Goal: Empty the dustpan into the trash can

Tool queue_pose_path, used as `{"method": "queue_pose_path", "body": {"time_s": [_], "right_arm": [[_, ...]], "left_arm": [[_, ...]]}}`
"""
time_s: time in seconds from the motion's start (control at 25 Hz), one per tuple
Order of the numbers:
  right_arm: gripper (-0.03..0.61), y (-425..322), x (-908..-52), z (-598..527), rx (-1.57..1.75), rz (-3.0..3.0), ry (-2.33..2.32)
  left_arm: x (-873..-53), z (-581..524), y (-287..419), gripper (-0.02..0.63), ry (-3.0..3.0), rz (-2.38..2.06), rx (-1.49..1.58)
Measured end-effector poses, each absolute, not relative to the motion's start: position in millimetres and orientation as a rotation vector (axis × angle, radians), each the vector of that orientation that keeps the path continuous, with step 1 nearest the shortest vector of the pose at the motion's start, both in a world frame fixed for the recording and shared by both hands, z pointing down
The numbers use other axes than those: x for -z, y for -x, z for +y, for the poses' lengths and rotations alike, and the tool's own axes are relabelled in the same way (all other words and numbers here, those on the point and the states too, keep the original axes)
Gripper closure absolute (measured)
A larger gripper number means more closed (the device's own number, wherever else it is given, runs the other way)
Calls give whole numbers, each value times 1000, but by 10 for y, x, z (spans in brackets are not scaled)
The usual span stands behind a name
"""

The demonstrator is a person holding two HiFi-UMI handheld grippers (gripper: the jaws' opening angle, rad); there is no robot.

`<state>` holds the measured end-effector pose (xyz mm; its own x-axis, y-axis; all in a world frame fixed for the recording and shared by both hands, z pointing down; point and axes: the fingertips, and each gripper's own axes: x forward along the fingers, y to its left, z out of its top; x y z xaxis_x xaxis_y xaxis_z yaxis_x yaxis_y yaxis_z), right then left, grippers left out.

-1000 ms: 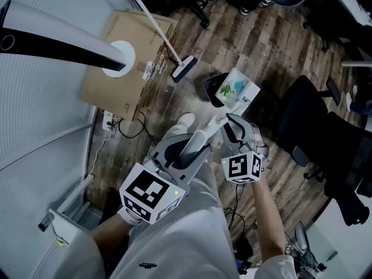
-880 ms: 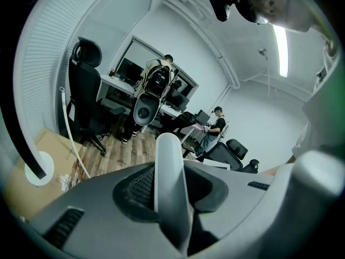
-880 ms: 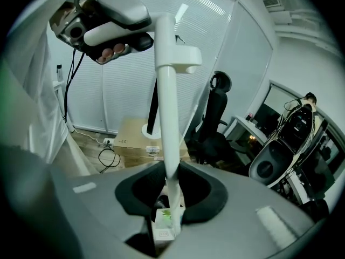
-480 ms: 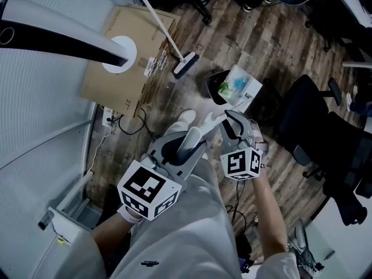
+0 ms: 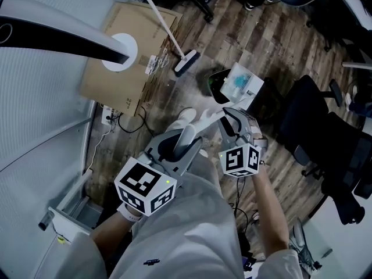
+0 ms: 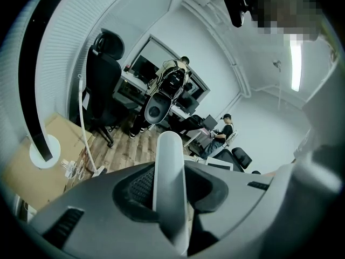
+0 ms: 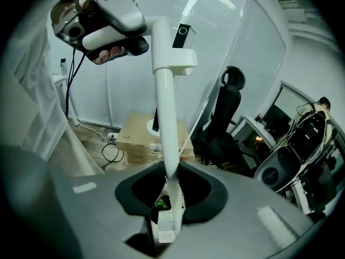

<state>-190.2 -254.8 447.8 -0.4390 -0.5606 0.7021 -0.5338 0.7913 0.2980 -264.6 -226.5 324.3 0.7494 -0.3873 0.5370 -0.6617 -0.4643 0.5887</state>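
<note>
Finding: both tools are engaged on the one long white handle [image 6: 168,166] of the dustpan [image 5: 241,85]. The left tool [image 5: 177,149] is clamped on the upper stretch of the shaft, which sits plainly between its pads in the left gripper view; the right tool [image 5: 231,120] is closed round the lower stretch nearer the pan, with the shaft running through its jaws in the right gripper view.

Position of the work: the dustpan hangs clear of the wooden floor [image 5: 279,39]; in the head view its pan overlaps the right side of the dark trash can [image 5: 214,81]; green and blue scraps show in the pan, so I judge the emptying not yet done.

Surroundings: a broom [image 5: 186,64] rests with its head on the floor just beyond the can, beside a cardboard box [image 5: 125,57]; an office chair [image 5: 317,127] stands near on the right.

Recommendation: bring the pan's open lip over the mouth of the can before you tilt; these views do not show whether it is inside the rim, so check first. Let your right tool act as the pivot and let your left steer the far end; roll both wrists together so the shaft does not twist in the pads. Tip slowly, so that light scraps slide rather than flutter out. Keep the pan's edge off the can's rim; the can looks light and may topple.
</note>
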Motion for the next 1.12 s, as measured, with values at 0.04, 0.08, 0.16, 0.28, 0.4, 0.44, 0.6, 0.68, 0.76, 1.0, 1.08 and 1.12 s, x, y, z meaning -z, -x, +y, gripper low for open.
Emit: {"method": "queue_pose_path", "body": {"time_s": [0.04,0.08,0.16,0.28,0.4,0.44,0.6,0.68,0.76,1.0,1.08,1.12], "right_arm": [[486,1914,-4481,-2554,39,-2124,-803],[486,1931,-4480,-2557,39,-2124,-798],[488,1966,-4474,-2554,42,-2130,-788],[489,1993,-4472,-2560,43,-2136,-769],[489,1990,-4493,-2553,38,-2132,-756],[491,1989,-4496,-2544,39,-2132,-753],[491,2021,-4491,-2519,66,-2139,-731],[491,2071,-4500,-2516,77,-2144,-715],[491,2110,-4513,-2508,82,-2146,-705],[491,2156,-4528,-2479,82,-2146,-696],[491,2159,-4525,-2464,78,-2146,-696],[491,2162,-4527,-2456,79,-2146,-697]], "left_arm": [[-3260,-2271,2667,508,-2099,-788,-412],[-3277,-2276,2694,508,-2086,-791,-405],[-3316,-2284,2759,506,-2061,-801,-397],[-3342,-2299,2805,508,-2065,-822,-401],[-3360,-2292,2793,508,-2048,-815,-392],[-3364,-2282,2792,508,-2041,-811,-389],[-3383,-2244,2846,508,-2006,-818,-370],[-3410,-2238,2910,508,-1984,-828,-358],[-3433,-2232,2958,508,-1974,-836,-357],[-3456,-2200,3006,508,-1963,-845,-353],[-3460,-2181,3008,509,-1962,-843,-353],[-3462,-2171,3011,508,-1962,-842,-352]]}}
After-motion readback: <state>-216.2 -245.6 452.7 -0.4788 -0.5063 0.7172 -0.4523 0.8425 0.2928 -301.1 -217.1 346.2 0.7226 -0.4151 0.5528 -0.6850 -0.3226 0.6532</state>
